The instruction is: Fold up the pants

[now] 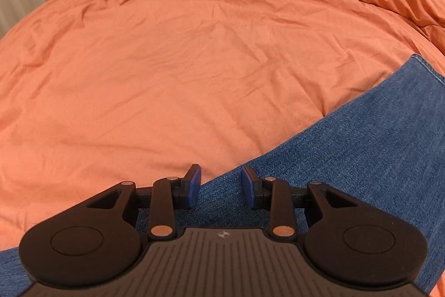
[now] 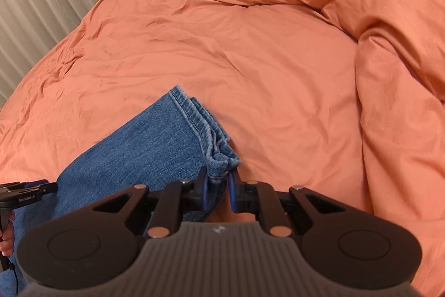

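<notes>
Pants [image 2: 144, 146] lie flat on the bed's orange duvet [image 2: 250, 46]. Right claw [image 2: 218, 185] nearly pinches the hem corner; thin bite could slip, layers splitting. Left claw [image 1: 221, 185] spread over leg edge, gripping nothing.

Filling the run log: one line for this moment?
left gripper: open over jeans | right gripper: at jeans hem, grip unclear | orange duvet

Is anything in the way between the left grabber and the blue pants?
Nothing visible. The left gripper hangs open right over the jeans, with only the orange duvet beside them.
</notes>
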